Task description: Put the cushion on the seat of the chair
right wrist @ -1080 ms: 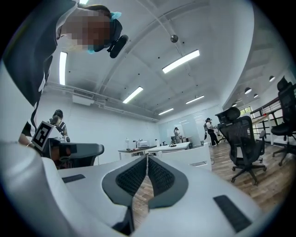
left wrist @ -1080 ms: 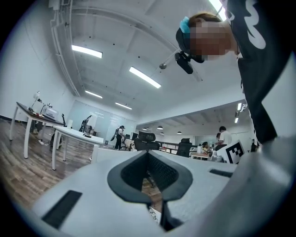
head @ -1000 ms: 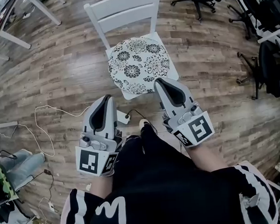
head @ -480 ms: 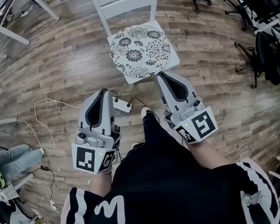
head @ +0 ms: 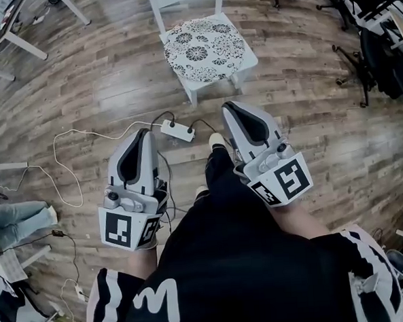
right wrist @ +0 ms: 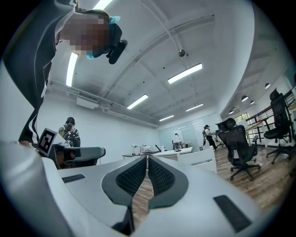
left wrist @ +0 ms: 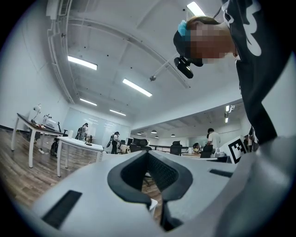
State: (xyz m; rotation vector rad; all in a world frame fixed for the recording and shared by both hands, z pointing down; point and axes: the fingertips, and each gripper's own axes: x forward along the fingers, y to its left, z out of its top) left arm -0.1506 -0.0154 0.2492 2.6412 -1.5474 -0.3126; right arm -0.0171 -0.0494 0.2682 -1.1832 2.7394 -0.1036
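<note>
Nearest, the left gripper [head: 144, 133] and right gripper [head: 229, 107] both have their jaws pressed together, holding nothing. Just beyond, a power strip [head: 177, 130] lies on the floor. Farther, the floral cushion [head: 205, 48] rests on the white chair [head: 248, 56] seat.

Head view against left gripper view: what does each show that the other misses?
Only the head view shows the patterned cushion lying on the seat of the white chair, and a power strip on the floor. Only the left gripper view shows ceiling lights and people standing far off across the room. Both show the left tool, shut and empty, and the wood floor.
</note>
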